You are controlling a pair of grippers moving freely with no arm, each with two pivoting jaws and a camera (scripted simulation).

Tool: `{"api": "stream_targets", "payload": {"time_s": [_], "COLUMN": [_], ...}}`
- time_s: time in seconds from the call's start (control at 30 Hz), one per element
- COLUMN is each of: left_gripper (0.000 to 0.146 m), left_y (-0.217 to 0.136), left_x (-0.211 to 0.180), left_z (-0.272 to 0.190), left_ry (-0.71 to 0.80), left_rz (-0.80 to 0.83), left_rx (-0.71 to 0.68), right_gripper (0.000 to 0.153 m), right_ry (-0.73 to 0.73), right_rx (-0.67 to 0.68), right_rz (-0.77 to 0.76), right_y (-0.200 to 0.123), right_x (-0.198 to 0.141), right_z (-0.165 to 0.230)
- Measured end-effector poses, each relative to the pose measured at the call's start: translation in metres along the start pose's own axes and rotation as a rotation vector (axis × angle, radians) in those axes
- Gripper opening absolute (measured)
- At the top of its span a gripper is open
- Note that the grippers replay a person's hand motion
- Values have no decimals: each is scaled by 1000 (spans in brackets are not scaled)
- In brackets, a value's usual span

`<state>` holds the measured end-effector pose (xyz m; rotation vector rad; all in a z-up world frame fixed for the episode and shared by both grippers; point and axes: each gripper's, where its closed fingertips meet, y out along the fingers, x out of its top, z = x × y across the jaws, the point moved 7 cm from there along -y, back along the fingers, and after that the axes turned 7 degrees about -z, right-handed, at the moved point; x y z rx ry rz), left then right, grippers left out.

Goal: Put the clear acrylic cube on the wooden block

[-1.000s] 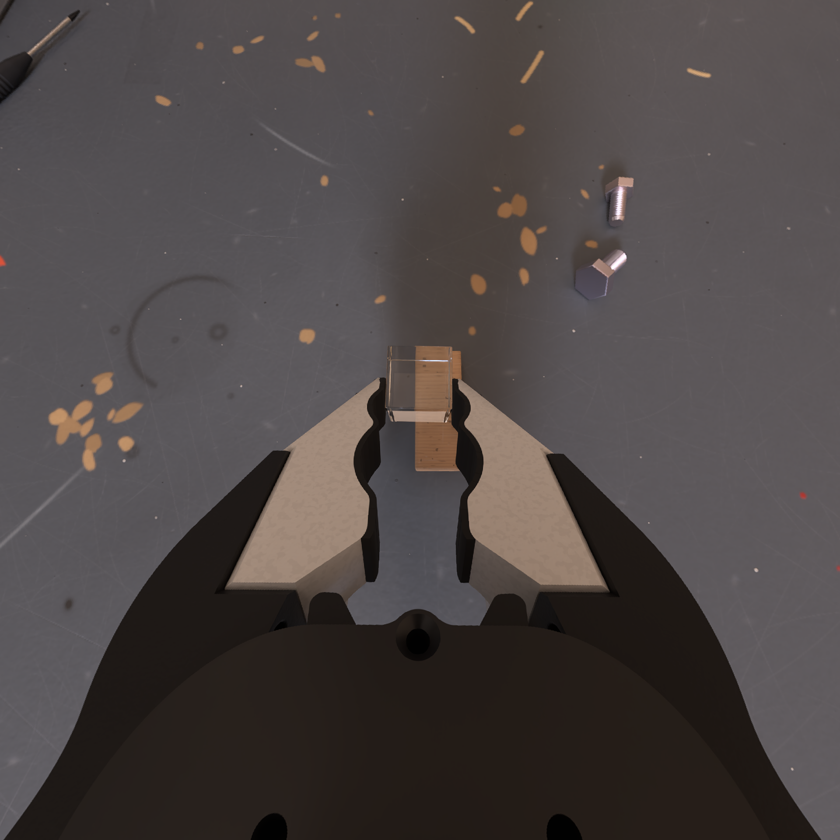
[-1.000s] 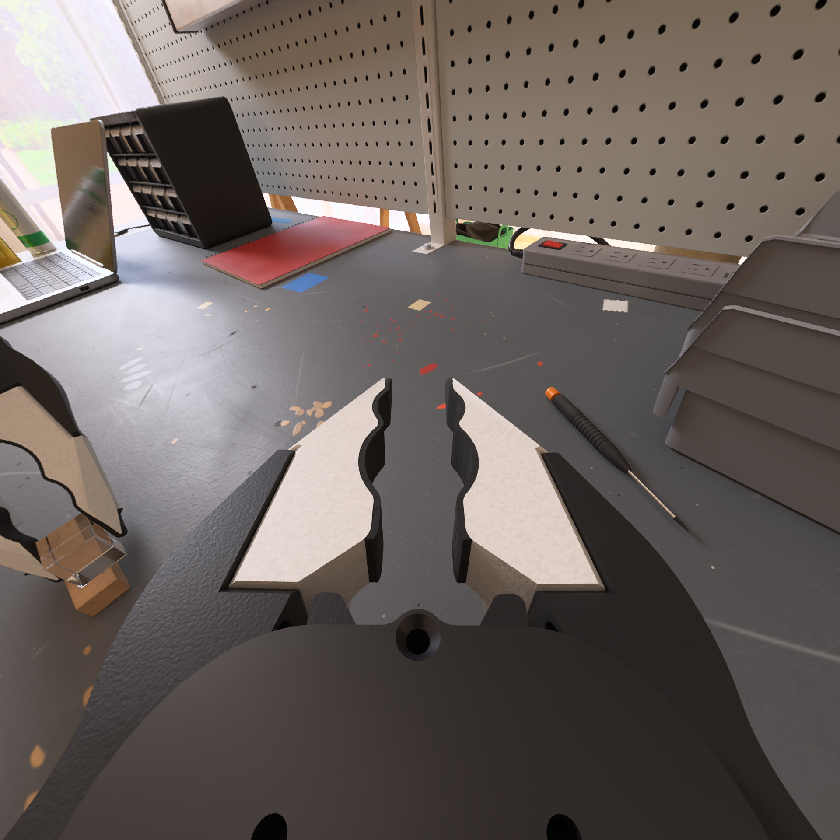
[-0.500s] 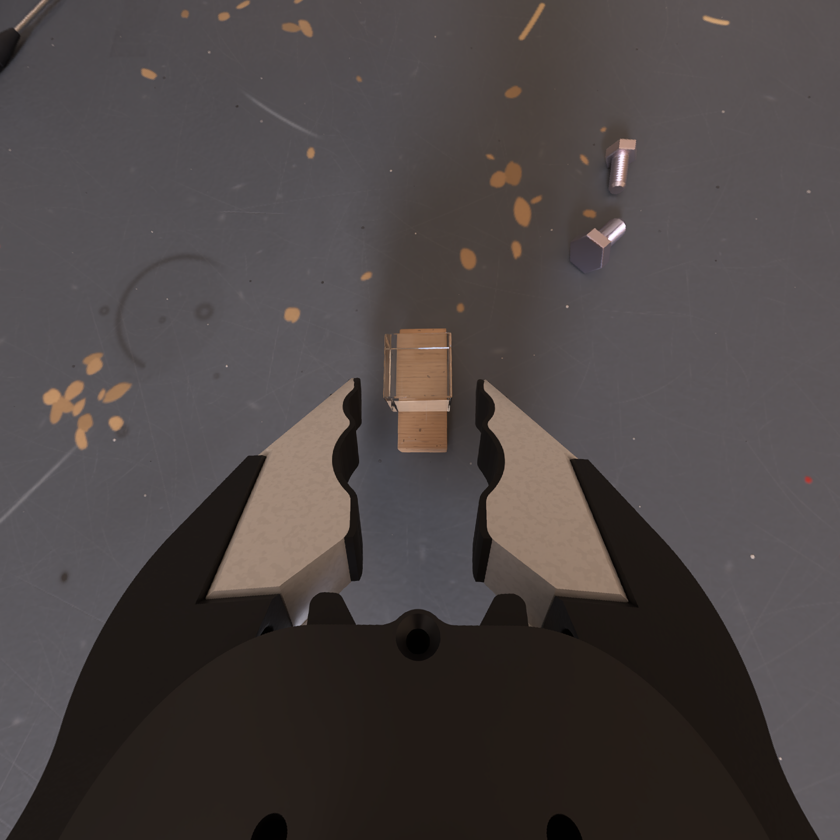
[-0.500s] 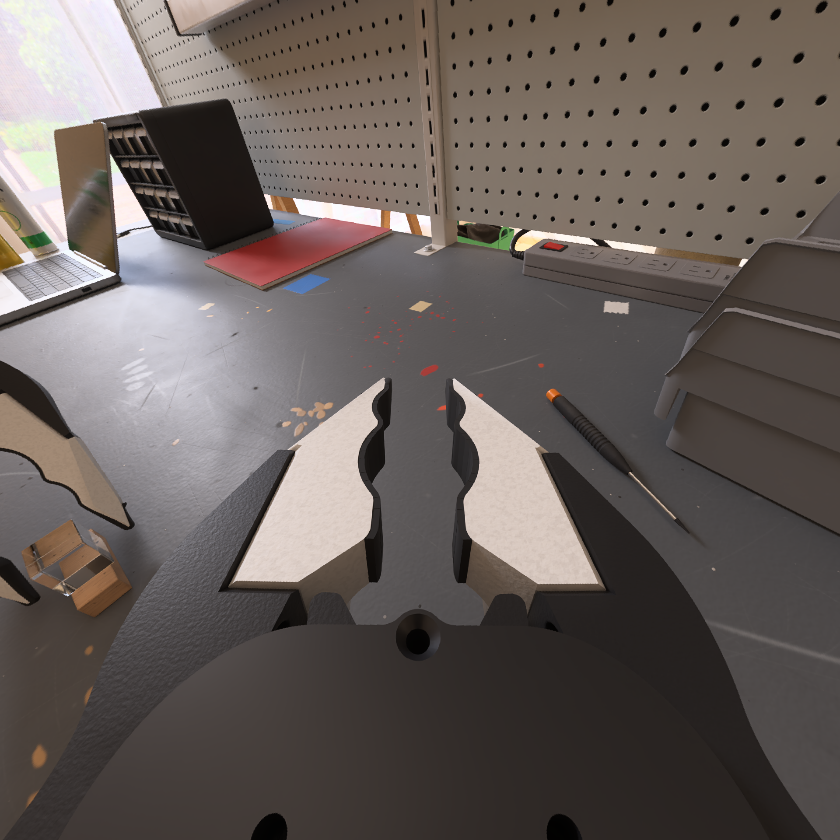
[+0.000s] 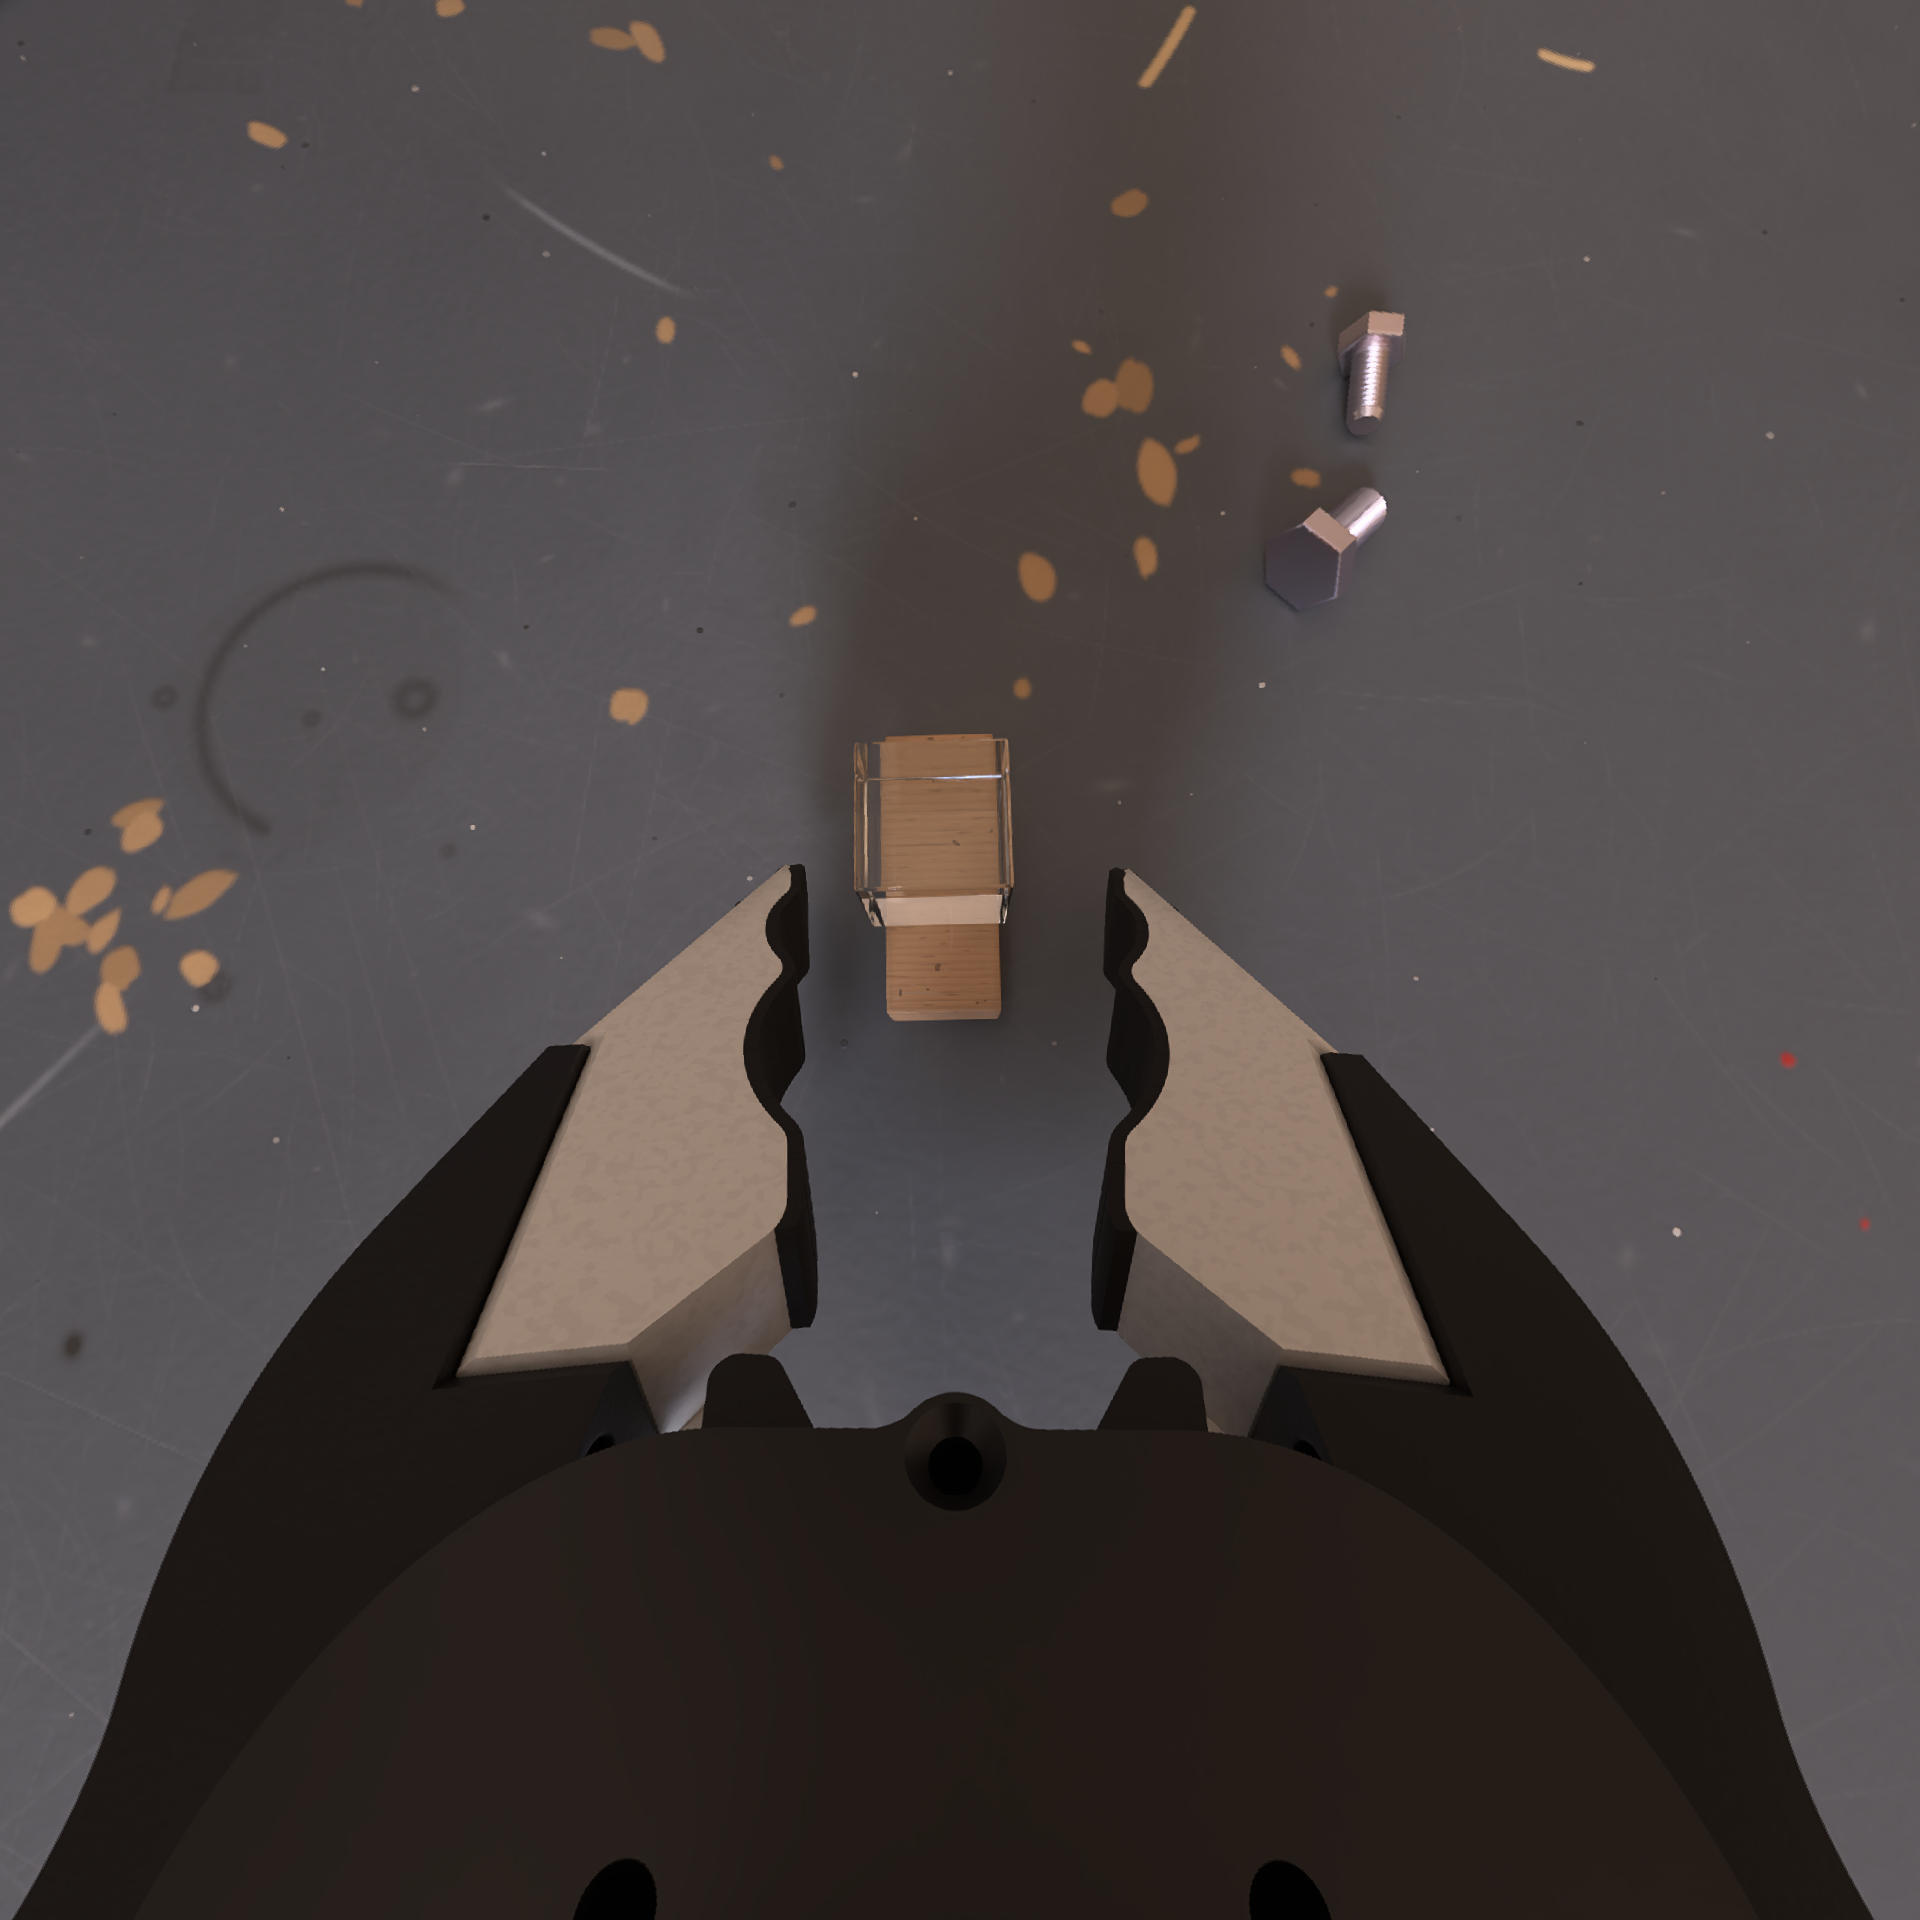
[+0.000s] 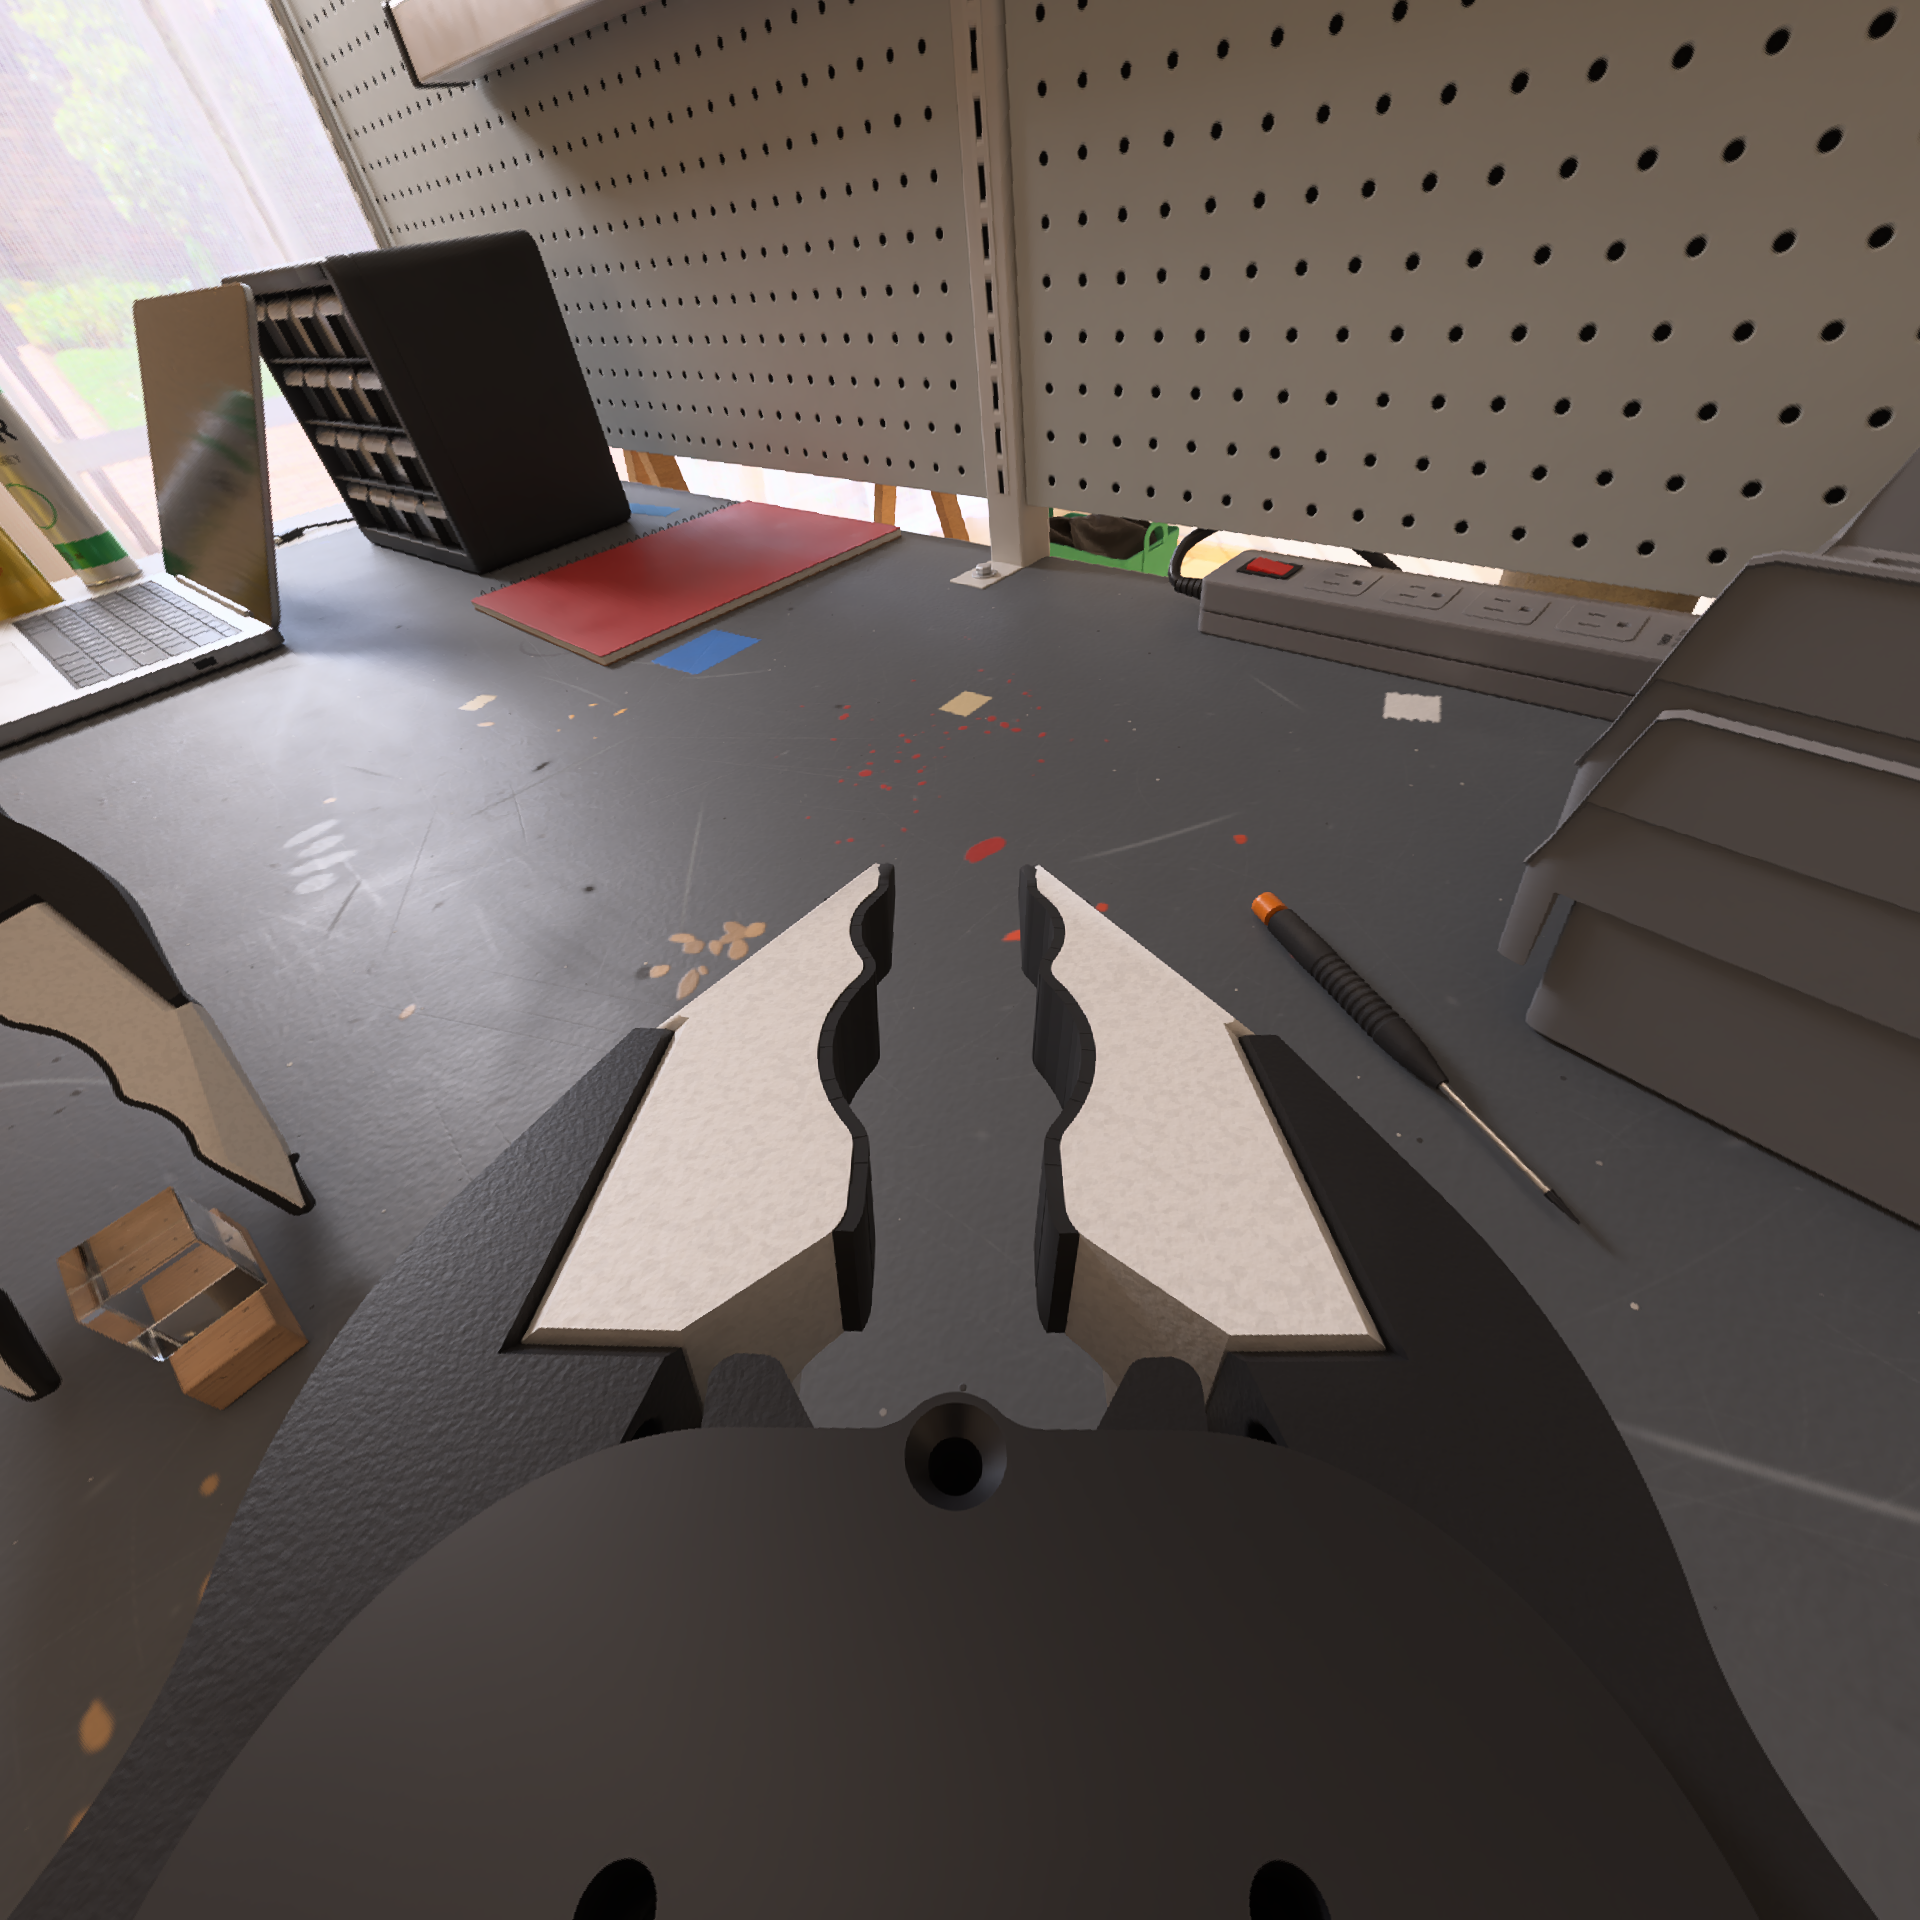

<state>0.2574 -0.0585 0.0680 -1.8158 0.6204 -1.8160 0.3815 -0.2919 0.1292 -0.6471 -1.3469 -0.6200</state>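
The left claw (image 5: 956, 883) has let go and spread wide, holding nothing; the clear cube (image 5: 932, 821) now sits on the wooden block (image 5: 943, 971) at frame centre. The placing looks done, and the right claw (image 6: 956, 883) hangs slightly parted and empty.

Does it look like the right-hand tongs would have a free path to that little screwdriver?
Probably yes. The screwdriver lies alone on the bench, just right of the right tongs, which stand open and hold nothing. The grey bins sit beyond it, not between.
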Motion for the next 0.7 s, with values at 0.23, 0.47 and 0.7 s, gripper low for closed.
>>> {"api": "stream_targets", "payload": {"time_s": [0.23,0.47,0.7], "left_gripper": [45,38,38], "left_y": [2,3,0], "left_x": [-1,-2,0], "left_z": [-2,-4,-2], "left_ry": [1,6,-23], "left_rz": [6,20,-13], "left_rx": [-12,-31,-44], "right_gripper": [24,24,24], "right_ry": [-2,-2,-4], "right_rx": [1,1,2], "right_rz": [-2,-3,-5], "right_y": [0,0,-1], "right_x": [1,1,2], "right_z": [0,1,1]}}
